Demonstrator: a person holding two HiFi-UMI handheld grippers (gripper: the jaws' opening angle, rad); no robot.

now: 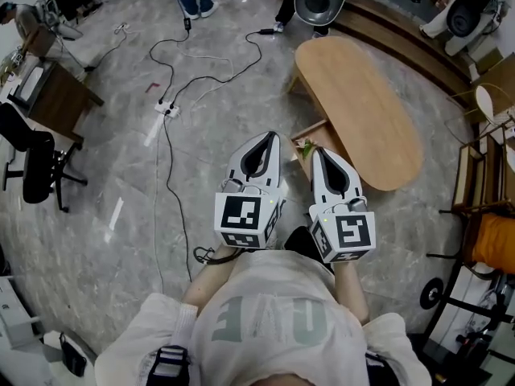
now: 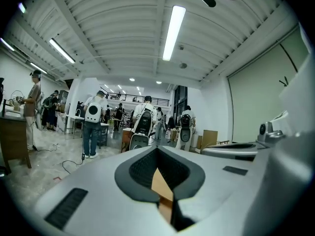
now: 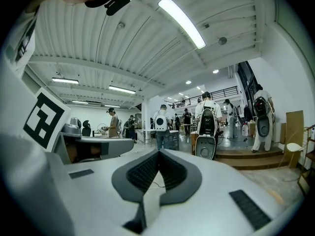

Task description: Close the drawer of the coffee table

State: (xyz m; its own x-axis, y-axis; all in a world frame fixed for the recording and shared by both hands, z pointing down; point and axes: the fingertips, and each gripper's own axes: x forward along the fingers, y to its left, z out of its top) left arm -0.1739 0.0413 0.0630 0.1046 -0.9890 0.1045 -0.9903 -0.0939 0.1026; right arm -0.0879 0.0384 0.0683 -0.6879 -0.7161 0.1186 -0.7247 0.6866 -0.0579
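Observation:
The oval wooden coffee table [image 1: 362, 107] stands on the marble floor ahead of me. Its drawer [image 1: 308, 132] is pulled out at the near left end, with something small and green [image 1: 306, 145] inside. My left gripper [image 1: 272, 133] is shut and empty, its tip just left of the drawer. My right gripper [image 1: 316, 149] is also shut and empty, its tip over the drawer's near edge. In the left gripper view the shut left gripper [image 2: 157, 148] shows tan wood through the gap behind its tips. The right gripper [image 3: 158, 151] points level across the room in its own view.
Cables and a power strip [image 1: 167, 108] trail over the floor at left. A brown desk [image 1: 56, 95] and a black chair [image 1: 36, 167] stand far left. A wooden step [image 1: 410, 43] runs behind the table, and racks [image 1: 483, 183] line the right. People stand farther back.

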